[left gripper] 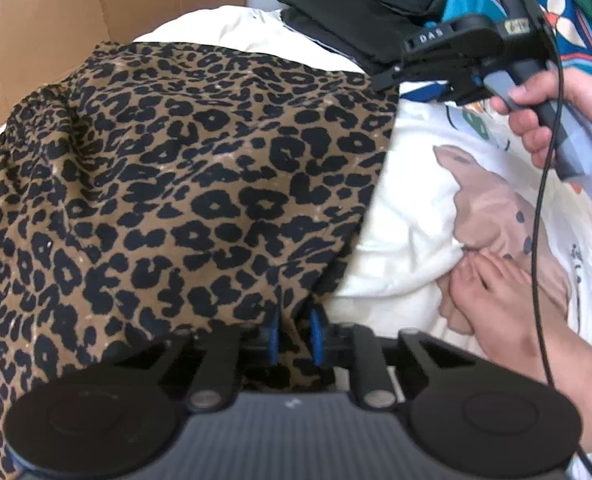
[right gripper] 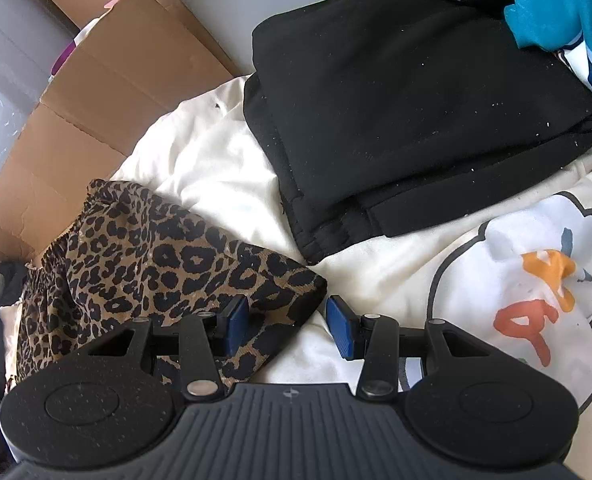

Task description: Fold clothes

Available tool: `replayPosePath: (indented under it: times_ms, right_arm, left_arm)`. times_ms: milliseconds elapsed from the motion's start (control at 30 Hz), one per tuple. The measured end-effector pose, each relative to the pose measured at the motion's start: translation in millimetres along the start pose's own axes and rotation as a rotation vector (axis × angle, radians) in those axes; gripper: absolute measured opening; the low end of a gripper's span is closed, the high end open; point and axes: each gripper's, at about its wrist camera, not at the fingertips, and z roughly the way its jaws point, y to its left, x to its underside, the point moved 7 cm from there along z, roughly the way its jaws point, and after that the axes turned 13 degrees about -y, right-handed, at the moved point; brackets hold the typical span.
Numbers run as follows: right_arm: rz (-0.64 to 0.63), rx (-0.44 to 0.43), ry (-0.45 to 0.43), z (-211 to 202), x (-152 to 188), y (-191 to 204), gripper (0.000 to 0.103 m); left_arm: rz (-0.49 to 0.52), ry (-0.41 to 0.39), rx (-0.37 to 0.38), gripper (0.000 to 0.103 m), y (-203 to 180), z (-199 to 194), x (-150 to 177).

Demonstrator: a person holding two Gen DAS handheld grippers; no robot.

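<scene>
Firstly, your left gripper (left gripper: 294,334): blue-padded fingers (left gripper: 273,334) drawn close together at the lower centre of the left wrist view, pinching a fold of the leopard-print garment (left gripper: 184,200), which rises between the pads and spreads over the left and centre of that frame.

Your right gripper (right gripper: 288,330): blue fingers (right gripper: 345,330) spread apart at the lower centre of the right wrist view, holding nothing; the left pad rests over a corner of the leopard-print garment, the right pad sits over the cream sheet (right gripper: 224,160). In the left wrist view this tool appears at the upper right, held by your right hand (left gripper: 543,116), tips touching the garment's far edge; a black cable (left gripper: 539,240) hangs from it.

Cream sheet: lies under the garment, printed with cartoon figures (right gripper: 535,280) at the right of the right wrist view.

Bare foot (left gripper: 495,300): lower right of the left wrist view, resting on the sheet.

Folded black clothing (right gripper: 415,120): upper centre-right of the right wrist view, on the sheet, just beyond the leopard garment's corner.

Teal patterned fabric (right gripper: 555,8): upper right corner, against the black pile.

Cardboard box (right gripper: 116,80): upper left, flaps open, beside the sheet.
</scene>
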Motion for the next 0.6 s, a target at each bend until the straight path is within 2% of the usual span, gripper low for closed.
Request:
replayPosePath:
  times_ms: [200,233,300,400,600]
  right_arm:
    - [0.046,-0.009,-0.001,2.2,-1.4,-6.2,0.048]
    - [0.053,-0.011,-0.002,2.9,-2.0,-6.8,0.034]
    - [0.067,-0.016,-0.004,4.4,-3.2,-8.0,0.019]
    - [0.087,-0.024,-0.007,6.6,-5.1,-9.8,0.004]
    - [0.046,-0.016,-0.05,-2.9,-12.1,-3.7,0.002]
  left_arm:
    - [0.008,-0.018,0.023,0.006,-2.8,-7.2,-5.4]
    - [0.012,-0.016,0.027,0.006,-4.3,-6.6,-5.6]
    - [0.015,-0.014,0.034,0.005,-6.0,-7.1,-6.2]
    - [0.016,-0.015,0.044,0.005,-6.1,-11.9,-6.1]
    - [0.004,-0.001,0.076,0.005,-9.2,-9.3,-2.3]
